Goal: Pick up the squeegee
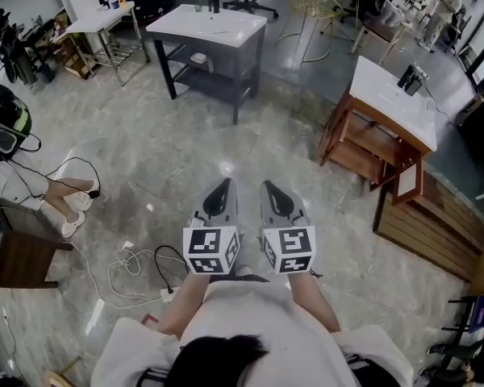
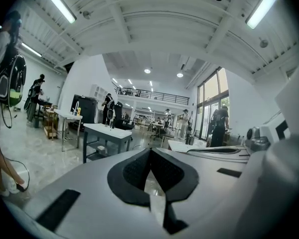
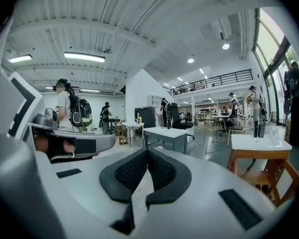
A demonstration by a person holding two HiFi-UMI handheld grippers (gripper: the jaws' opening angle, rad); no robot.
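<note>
Left gripper (image 1: 223,185): jaws closed, empty, pointing toward 12 o'clock.
Right gripper (image 1: 269,188): jaws closed, empty, just beside.
Grey bench (image 1: 226,29): 12 o'clock.
Wooden bench (image 1: 383,95): 2 o'clock.

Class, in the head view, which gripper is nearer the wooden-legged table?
Right. The wooden-legged table stands ahead and to the right of the right gripper; the left gripper is beside that one, farther left.
</note>
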